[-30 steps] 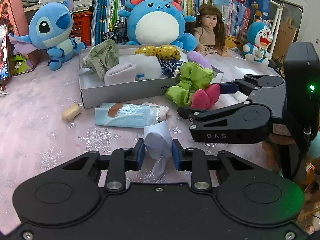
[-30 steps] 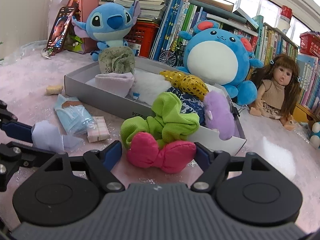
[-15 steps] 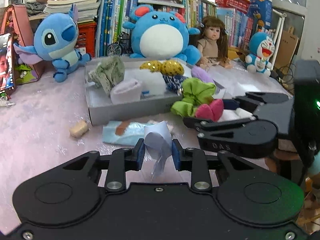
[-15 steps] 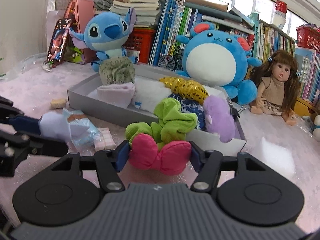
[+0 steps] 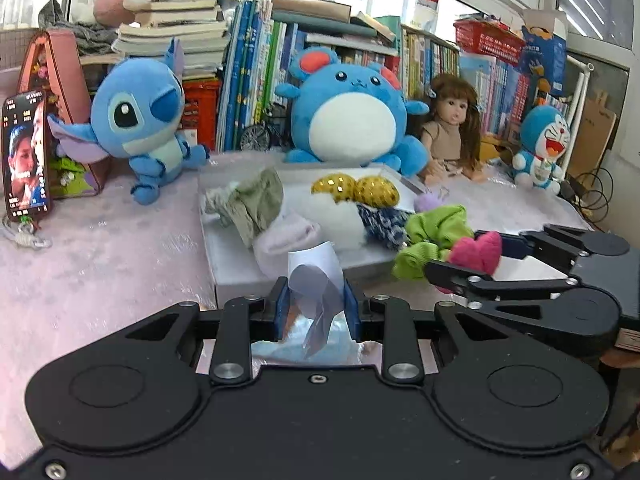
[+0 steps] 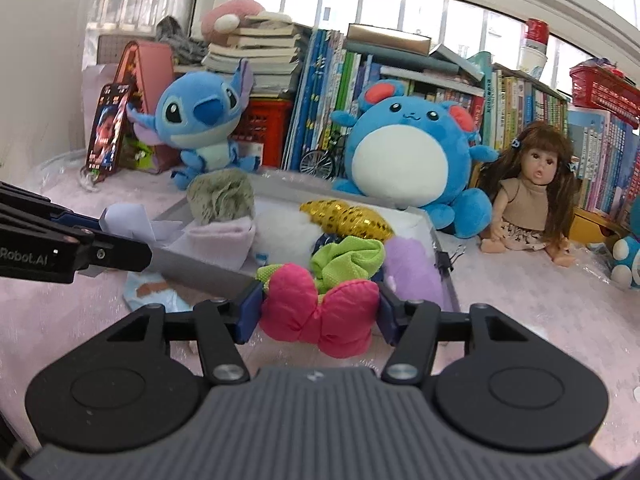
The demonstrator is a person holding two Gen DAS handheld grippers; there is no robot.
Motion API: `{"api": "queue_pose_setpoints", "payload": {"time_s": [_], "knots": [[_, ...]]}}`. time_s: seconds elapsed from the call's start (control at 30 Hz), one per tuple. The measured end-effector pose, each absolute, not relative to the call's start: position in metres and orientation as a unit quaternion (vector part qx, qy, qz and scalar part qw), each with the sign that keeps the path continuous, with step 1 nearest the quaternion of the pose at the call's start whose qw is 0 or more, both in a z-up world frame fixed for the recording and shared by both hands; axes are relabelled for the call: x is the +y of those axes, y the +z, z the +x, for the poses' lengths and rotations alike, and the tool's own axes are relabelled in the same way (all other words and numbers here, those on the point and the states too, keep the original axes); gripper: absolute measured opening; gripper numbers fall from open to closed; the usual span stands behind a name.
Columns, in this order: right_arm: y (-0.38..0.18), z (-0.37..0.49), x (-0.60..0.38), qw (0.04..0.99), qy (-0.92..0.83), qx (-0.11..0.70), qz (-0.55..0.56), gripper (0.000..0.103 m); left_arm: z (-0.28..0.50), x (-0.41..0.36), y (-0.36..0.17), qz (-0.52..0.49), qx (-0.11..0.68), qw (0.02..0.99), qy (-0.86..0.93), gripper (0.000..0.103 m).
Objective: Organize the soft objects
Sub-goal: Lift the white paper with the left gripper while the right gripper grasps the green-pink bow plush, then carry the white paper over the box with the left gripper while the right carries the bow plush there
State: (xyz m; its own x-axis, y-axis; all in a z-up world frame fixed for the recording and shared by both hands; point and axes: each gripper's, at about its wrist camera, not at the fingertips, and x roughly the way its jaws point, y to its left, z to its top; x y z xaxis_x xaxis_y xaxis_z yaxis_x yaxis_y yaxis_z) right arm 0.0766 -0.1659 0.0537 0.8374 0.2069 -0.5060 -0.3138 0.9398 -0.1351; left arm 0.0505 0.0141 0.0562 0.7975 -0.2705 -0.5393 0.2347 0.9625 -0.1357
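Note:
My left gripper (image 5: 316, 304) is shut on a pale lilac cloth (image 5: 316, 280), held above the table in front of the grey box (image 5: 236, 276). My right gripper (image 6: 318, 314) is shut on a pink bow (image 6: 320, 316) attached to a green scrunchie (image 6: 348, 260), held at the box's near right side. The box holds a grey-green scrunchie (image 6: 222, 196), a pale pink sock (image 6: 224, 240), white fluff (image 6: 286, 232), a gold sequin bow (image 6: 348, 220) and a purple piece (image 6: 412, 272). The right gripper (image 5: 492, 268) also shows in the left wrist view.
A blue tissue packet (image 6: 152, 294) lies on the pink tablecloth (image 5: 100, 260) before the box. Behind stand a Stitch plush (image 5: 140, 120), a round blue plush (image 5: 352, 116), a doll (image 5: 452, 132), a Doraemon toy (image 5: 540, 148), a phone (image 5: 26, 156) and shelves of books.
Both grippers have risen and moved toward the box with their items. The right gripper's jaws have closed tighter on the pink bow, and the scrunchie now hangs over the box's right end.

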Motion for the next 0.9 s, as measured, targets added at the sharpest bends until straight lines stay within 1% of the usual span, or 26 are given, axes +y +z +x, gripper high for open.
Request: {"api": "queue_pose_setpoints", "payload": {"time_s": [0.3, 0.53, 0.73, 0.9], "knots": [[0.07, 0.081, -0.173, 0.961, 0.126, 0.229, -0.09, 0.06, 0.067, 0.021, 0.066, -0.039, 0.275, 0.953, -0.116, 0.027], [0.085, 0.089, -0.178, 0.972, 0.111, 0.199, -0.059, 0.057, 0.084, 0.029, 0.075, -0.05, 0.269, 0.956, -0.105, 0.027], [0.103, 0.114, -0.184, 0.976, 0.106, 0.185, -0.043, 0.057, 0.11, 0.034, 0.093, -0.058, 0.246, 0.962, -0.104, 0.027], [0.128, 0.152, -0.192, 0.978, 0.093, 0.186, -0.022, 0.057, 0.15, 0.038, 0.112, -0.082, 0.243, 0.959, -0.118, 0.027]]}}
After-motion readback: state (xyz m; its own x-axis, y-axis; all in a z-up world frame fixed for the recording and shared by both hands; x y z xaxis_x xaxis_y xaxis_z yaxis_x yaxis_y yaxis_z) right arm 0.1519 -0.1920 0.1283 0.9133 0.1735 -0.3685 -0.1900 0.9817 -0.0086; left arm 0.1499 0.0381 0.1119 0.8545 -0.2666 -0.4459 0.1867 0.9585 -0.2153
